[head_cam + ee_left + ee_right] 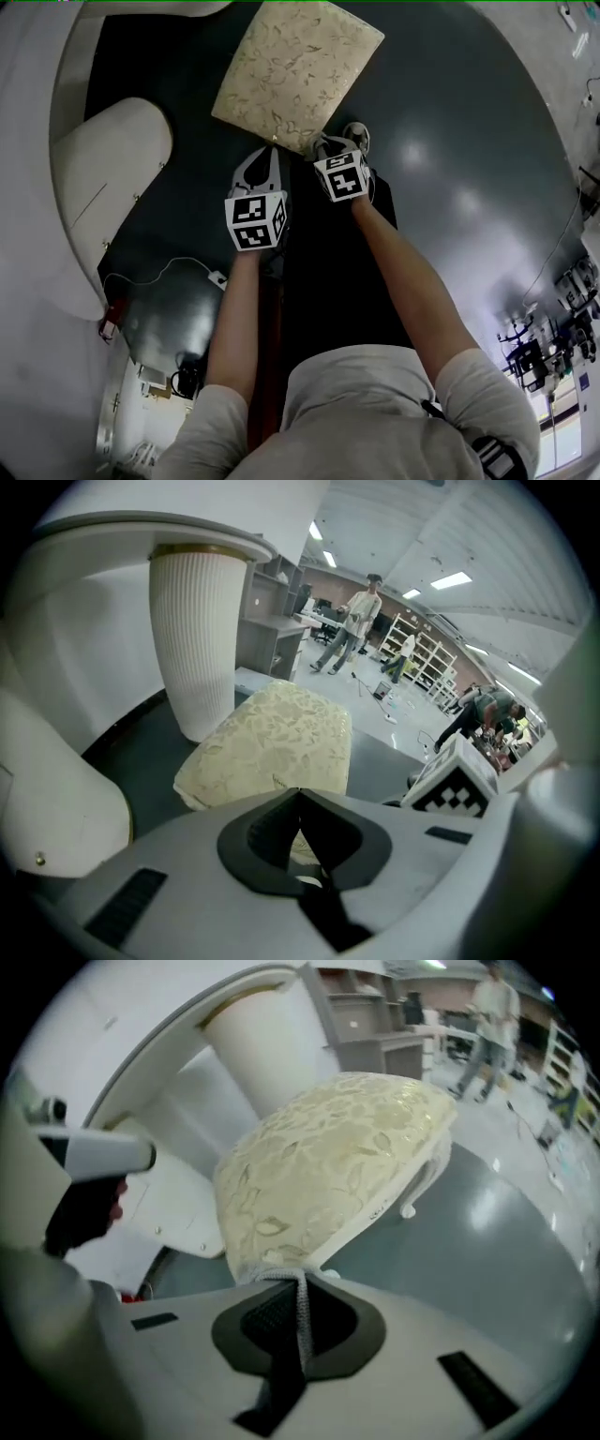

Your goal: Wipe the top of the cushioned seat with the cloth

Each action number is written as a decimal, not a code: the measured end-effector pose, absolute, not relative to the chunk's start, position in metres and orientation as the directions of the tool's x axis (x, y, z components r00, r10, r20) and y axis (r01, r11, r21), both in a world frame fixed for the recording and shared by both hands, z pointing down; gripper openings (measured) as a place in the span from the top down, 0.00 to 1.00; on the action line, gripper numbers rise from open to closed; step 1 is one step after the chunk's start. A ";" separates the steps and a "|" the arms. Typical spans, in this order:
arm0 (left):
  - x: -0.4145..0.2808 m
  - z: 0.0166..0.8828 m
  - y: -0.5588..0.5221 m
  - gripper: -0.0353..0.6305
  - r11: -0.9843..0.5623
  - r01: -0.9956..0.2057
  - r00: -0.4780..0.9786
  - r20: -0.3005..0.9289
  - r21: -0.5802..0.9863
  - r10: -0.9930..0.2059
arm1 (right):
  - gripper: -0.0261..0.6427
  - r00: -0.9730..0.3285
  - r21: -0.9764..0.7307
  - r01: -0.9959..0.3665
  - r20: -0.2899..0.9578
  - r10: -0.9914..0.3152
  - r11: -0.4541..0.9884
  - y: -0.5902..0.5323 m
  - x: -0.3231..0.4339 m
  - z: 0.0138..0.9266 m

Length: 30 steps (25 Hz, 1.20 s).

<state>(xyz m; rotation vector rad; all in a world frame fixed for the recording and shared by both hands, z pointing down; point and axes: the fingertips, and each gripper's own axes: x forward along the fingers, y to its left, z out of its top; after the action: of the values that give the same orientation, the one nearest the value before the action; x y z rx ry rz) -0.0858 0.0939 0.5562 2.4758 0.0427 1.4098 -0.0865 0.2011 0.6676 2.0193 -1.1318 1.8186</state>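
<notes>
Nearest the head camera is the person's grey shirt [375, 412], with both forearms reaching forward to the two tools. Left tool [272, 155] and right tool [328, 145] point steeply down at the near corner of the cushioned seat [295, 70]. The seat stands on the dark floor [450, 141], beside a white curved furniture piece [103, 159]. A pale grey mass at the right tool is probably the cloth [358, 133]; this view is too small to confirm it.

Left gripper view:
- The left tool [300, 794] has its jaws pressed together with nothing between them.
- The cushioned seat [277, 742] lies just beyond the tips, not touching them.
- A white ribbed column [192, 639] stands behind the seat.

Right gripper view:
- The right tool [298, 1283] pinches a narrow knitted strip of the cloth [300, 1321].
- The strip runs up over the near edge of the cushioned seat [328, 1166].

Handling notes (judgement):
- The cloth appears light, limp and textured. A pinch on one thin strip may slip or let the rest bunch, so a fuller fold between the jaws would drag more evenly.
- The seat top appears soft and yielding. Moderate downward pressure should suffice.
- The seat may shift when pushed. Brace its side edge with the empty left tool.
</notes>
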 end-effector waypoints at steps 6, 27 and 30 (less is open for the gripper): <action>-0.057 0.585 0.111 0.93 -0.962 0.103 0.445 0.853 0.253 0.272 | 0.94 -0.011 -0.401 -0.414 0.900 -0.436 -0.817 0.197 -0.083 0.671; 0.035 0.570 0.108 0.93 -0.923 0.238 0.487 0.785 0.304 0.384 | 0.94 0.197 -0.280 -0.232 0.924 -0.327 -0.931 0.231 0.028 0.661; 0.058 0.569 0.102 0.93 -0.926 0.213 0.524 0.763 0.312 0.378 | 0.94 0.237 -0.286 -0.226 0.911 -0.337 -0.931 0.234 0.052 0.660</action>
<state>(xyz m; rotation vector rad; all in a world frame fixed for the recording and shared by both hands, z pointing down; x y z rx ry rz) 0.0575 0.1017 0.5690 2.5815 0.5064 1.3594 0.0516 0.2337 0.6600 2.5426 -0.5807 1.9154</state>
